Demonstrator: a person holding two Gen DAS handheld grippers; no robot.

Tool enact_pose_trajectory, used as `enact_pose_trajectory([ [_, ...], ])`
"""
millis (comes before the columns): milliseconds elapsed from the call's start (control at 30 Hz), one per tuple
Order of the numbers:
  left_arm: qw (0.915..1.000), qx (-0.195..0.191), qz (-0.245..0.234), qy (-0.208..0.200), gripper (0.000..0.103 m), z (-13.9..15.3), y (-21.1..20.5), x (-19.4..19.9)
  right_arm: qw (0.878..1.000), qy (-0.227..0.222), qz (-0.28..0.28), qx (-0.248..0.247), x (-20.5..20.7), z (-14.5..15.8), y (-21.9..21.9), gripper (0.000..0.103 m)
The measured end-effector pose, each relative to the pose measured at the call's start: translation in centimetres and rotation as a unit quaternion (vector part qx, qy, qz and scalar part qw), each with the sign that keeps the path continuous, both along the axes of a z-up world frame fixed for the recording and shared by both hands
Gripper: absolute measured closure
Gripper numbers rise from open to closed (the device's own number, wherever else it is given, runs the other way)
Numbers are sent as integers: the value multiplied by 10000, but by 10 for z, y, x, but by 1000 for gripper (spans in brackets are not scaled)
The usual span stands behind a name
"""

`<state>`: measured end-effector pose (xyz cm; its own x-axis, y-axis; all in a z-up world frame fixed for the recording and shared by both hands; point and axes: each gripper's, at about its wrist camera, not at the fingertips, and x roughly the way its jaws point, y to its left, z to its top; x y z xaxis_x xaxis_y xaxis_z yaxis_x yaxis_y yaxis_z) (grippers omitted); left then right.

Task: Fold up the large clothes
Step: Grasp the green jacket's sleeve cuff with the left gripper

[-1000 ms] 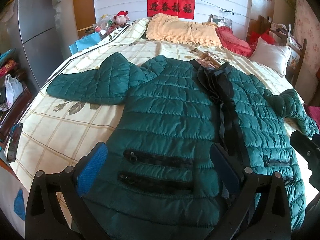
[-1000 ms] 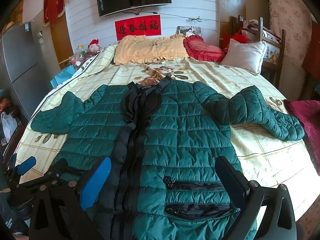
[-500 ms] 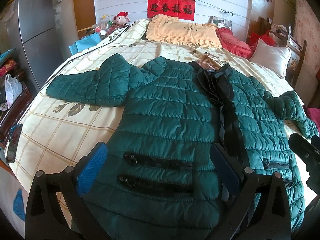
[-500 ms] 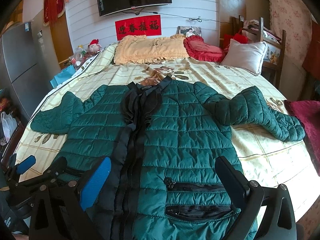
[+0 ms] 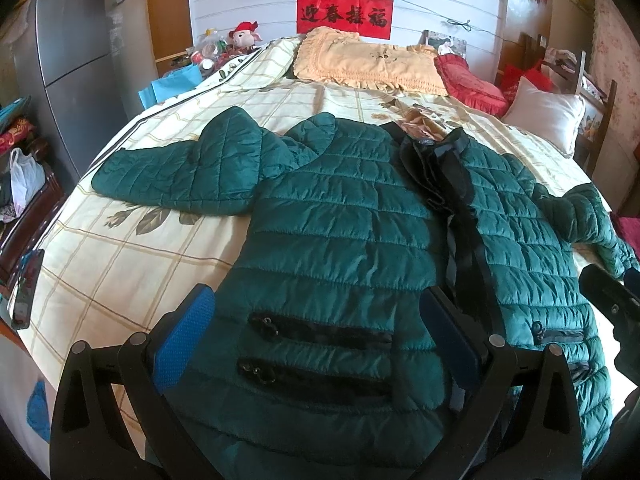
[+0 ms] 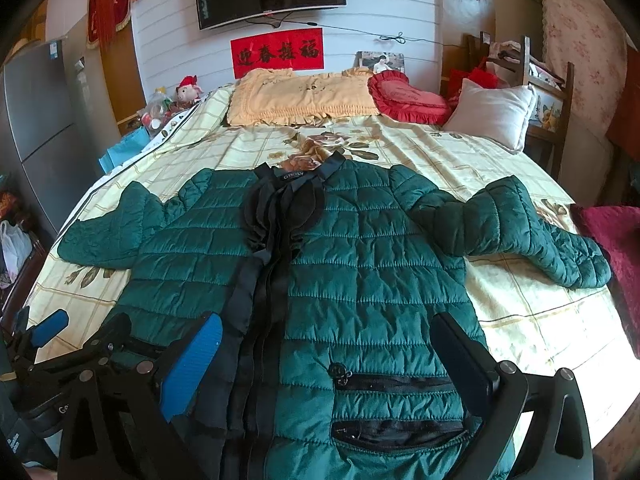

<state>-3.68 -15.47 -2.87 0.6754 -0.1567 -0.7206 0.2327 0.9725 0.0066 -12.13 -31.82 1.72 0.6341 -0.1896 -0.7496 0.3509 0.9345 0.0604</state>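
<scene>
A dark green quilted jacket (image 5: pixel 344 232) lies front up and spread flat on the bed, collar toward the pillows, both sleeves out to the sides; it also shows in the right wrist view (image 6: pixel 372 276). Its black lining strip (image 6: pixel 272 264) runs down the middle. My left gripper (image 5: pixel 316 340) is open and empty, hovering above the jacket's left pocket zips near the hem. My right gripper (image 6: pixel 328 364) is open and empty above the right pocket zips near the hem. The left gripper also shows in the right wrist view (image 6: pixel 72 352).
The bed (image 5: pixel 120 248) has a cream checked cover. A yellow pillow (image 5: pixel 368 64), a red cushion (image 5: pixel 468 84) and a white pillow (image 5: pixel 544 116) lie at its head. A grey fridge (image 5: pixel 76 52) stands left, a wooden chair (image 6: pixel 544 80) right.
Both grippers have drawn back slightly and risen a little, so the jacket sits a bit lower in view. The jacket has not moved.
</scene>
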Motion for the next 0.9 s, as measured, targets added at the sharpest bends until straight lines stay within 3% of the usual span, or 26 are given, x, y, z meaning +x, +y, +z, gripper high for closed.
enact_pose_trajectory([
  [467, 9992, 173, 331, 116, 0, 3, 35, 62, 9999, -31, 100, 7, 44, -5, 0, 0],
  [767, 9950, 350, 904, 239, 0, -2, 102, 129, 9998, 38, 183, 25, 84, -17, -2, 0],
  [900, 9912, 192, 1224, 461, 0, -11, 146, 162, 9995, 186, 224, 146, 95, -28, -2, 0],
])
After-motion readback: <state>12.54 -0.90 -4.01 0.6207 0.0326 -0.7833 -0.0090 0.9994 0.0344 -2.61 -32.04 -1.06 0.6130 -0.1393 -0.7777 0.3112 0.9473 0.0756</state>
